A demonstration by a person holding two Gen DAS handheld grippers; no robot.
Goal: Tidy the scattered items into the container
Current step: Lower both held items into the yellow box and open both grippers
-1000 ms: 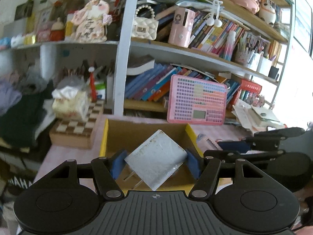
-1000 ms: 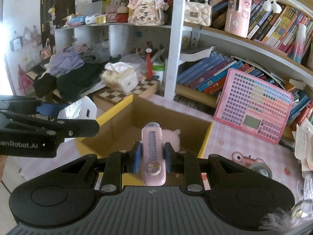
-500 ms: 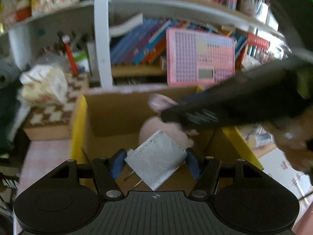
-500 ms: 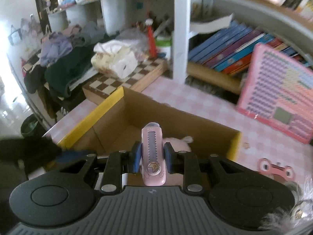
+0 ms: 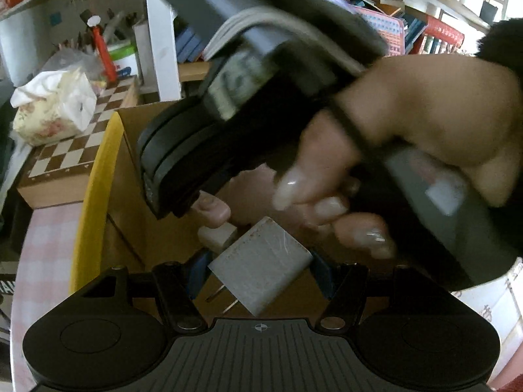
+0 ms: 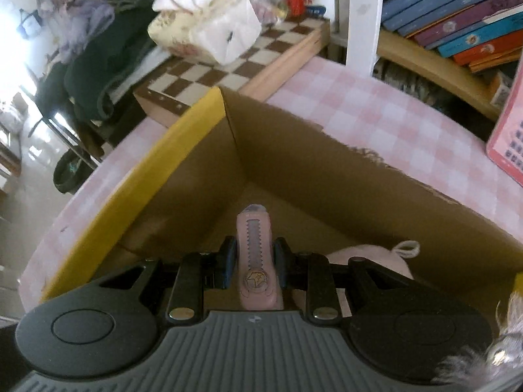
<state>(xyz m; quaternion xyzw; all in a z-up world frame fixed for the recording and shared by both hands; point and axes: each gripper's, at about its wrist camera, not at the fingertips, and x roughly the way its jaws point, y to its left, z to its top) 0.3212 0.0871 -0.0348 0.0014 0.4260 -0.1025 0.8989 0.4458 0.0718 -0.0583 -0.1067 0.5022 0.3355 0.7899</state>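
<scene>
My left gripper (image 5: 260, 269) is shut on a white plug adapter (image 5: 261, 264) with two metal prongs, held over the near part of the cardboard box (image 5: 94, 176). My right gripper (image 6: 253, 261) is shut on a pink utility knife (image 6: 256, 261), lowered inside the cardboard box (image 6: 183, 150) near its far-left corner. The right hand and its tool (image 5: 343, 130) cross the left wrist view, blurred, above the box and hide most of it. A pink plush item (image 6: 376, 258) lies on the box floor to the right of the knife.
A chessboard box (image 6: 235, 65) with a tissue pack (image 6: 209, 29) on it stands left of the box. The table has a pink checked cloth (image 6: 376, 117). Shelves with books (image 6: 457, 26) are behind, and a pink toy tablet (image 6: 510, 137) at right.
The right gripper has moved forward and down into the box with the knife, crossing in front of the left camera. The left gripper has come lower over the box, still holding the adapter.
</scene>
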